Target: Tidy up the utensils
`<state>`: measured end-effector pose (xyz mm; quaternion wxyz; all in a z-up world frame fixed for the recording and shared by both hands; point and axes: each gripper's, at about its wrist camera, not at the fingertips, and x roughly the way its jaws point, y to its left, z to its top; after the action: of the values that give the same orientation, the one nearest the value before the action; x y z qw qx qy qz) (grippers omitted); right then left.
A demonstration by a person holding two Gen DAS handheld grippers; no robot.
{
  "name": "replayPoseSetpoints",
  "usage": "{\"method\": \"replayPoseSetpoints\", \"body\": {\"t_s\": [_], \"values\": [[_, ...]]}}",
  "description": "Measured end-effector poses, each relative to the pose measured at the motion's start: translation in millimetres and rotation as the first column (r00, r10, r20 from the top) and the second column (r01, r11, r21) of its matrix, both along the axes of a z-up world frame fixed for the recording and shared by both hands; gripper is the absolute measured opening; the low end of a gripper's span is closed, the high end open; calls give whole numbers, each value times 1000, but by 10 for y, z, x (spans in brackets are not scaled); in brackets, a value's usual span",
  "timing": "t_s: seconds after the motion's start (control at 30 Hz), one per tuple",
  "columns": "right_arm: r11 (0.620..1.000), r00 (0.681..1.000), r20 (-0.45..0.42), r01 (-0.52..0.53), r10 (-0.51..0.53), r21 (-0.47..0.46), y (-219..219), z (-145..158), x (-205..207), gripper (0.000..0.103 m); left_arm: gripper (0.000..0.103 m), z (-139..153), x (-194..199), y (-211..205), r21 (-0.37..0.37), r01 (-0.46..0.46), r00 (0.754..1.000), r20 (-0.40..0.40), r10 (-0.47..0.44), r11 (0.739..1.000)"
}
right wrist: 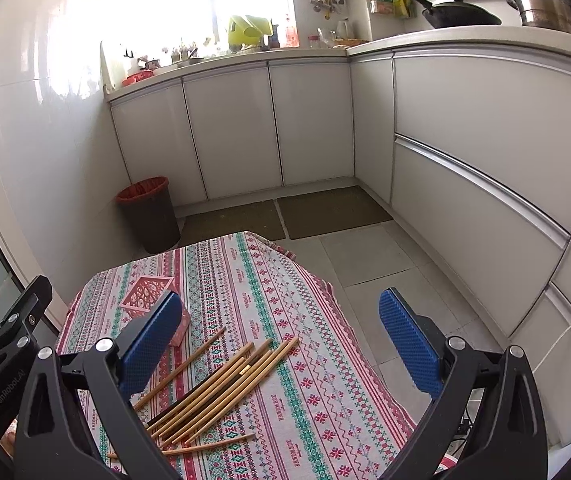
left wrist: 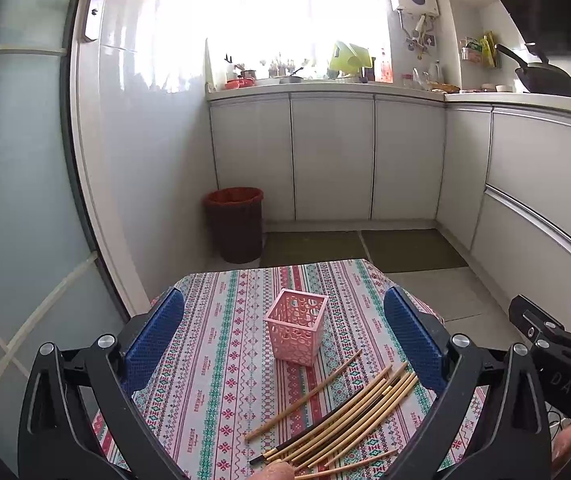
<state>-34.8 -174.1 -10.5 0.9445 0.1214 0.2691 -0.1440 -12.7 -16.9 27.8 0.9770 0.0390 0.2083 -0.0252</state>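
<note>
The pink basket [left wrist: 296, 327] stood on the bench [left wrist: 221, 360]; chopsticks [left wrist: 333, 412] lay beside it. Left tongs [left wrist: 285, 344] and right tongs [right wrist: 281, 344] gaped wide, holding nothing.

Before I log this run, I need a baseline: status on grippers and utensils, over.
Left gripper open, right gripper open, both empty. Wooden chopsticks loose on patterned tablecloth. Pink perforated square holder upright, empty. Nothing blocking.

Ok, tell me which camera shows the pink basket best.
The left wrist view. There the pink basket stands upright in full sight on the tablecloth, between that tool's open fingers, beyond the chopsticks. In the right wrist view, only its rim and one corner show, behind the right tool's left finger.
</note>
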Motion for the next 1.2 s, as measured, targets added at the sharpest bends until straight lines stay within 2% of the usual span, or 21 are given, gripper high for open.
{"method": "replayPoseSetpoints", "body": {"t_s": [0.1, 0.2, 0.3, 0.37, 0.43, 0.5, 0.53, 0.6, 0.67, 0.73, 0.77, 0.83, 0.9, 0.93, 0.97, 1.0, 1.03, 1.07, 1.2], "values": [[997, 999, -44, 18, -15, 77, -117, -78, 52, 96, 96, -91, 113, -20, -18, 54, 996, -77, -55, 998], [970, 991, -136, 29, 4, 243, -338, -271, 165, 96, 96, -252, 252, -111, -17, 113, 976, -185, -114, 993], [910, 973, -228, 70, 28, 409, -557, -514, 255, 96, 96, -435, 351, -211, 5, 144, 954, -267, -138, 990], [856, 960, -278, 103, 48, 506, -683, -684, 295, 96, 96, -579, 433, -296, 23, 175, 927, -340, -156, 984], [796, 948, -311, 140, 63, 588, -779, -843, 303, 96, 96, -756, 530, -410, 64, 199, 893, -422, -154, 978], [729, 940, -332, 174, 78, 662, -860, -993, 298, 96, 96, -979, 657, -569, 95, 252, 828, -537, -163, 963], [691, 937, -338, 188, 86, 698, -901, -1054, 301, 96, 96, -1083, 708, -605, 67, 278, 790, -583, -189, 958], [623, 933, -347, 216, 95, 752, -973, -1132, 313, 96, 96, -1239, 794, -655, -36, 300, 723, -644, -251, 953], [575, 932, -349, 231, 102, 785, -1019, -1183, 320, 96, 96, -1330, 888, -705, -144, 304, 668, -672, -318, 942], [534, 928, -354, 242, 116, 810, -1064, -1244, 335, 96, 96, -1389, 979, -787, -215, 325, 636, -671, -381, 921], [516, 926, -358, 250, 121, 820, -1092, -1279, 343, 96, 96, -1419, 1031, -848, -223, 339, 625, -672, -396, 914], [462, 919, -372, 276, 131, 843, -1153, -1371, 330, 96, 96, -1467, 1174, -992, -214, 367, 602, -687, -406, 905], [408, 913, -383, 300, 137, 862, -1215, -1454, 317, 96, 96, -1524, 1350, -1150, -179, 376, 590, -710, -384, 909], [391, 912, -387, 309, 137, 867, -1246, -1480, 311, 96, 94, -1579, 1450, -1220, -156, 375, 580, -730, -362, 914], [380, 910, -391, 317, 135, 869, -1278, -1488, 303, 96, 84, -1643, 1550, -1275, -139, 370, 560, -755, -340, 918], [374, 910, -392, 321, 131, 870, -1300, -1493, 304, 96, 78, -1684, 1631, -1283, -140, 366, 529, -782, -329, 920], [369, 912, -390, 321, 128, 872, -1318, -1498, 306, 96, 64, -1771, 1719, -1300, -147, 361, 490, -810, -322, 921], [364, 914, -386, 318, 129, 875, -1327, -1498, 305, 96, 55, -1863, 1805, -1321, -145, 352, 456, -836, -305, 925], [353, 914, -375, 304, 153, 885, -1325, -1531, 356, 96, 39, -2056, 1955, -1372, -53, 364, 451, -863, -226, 930]]}}
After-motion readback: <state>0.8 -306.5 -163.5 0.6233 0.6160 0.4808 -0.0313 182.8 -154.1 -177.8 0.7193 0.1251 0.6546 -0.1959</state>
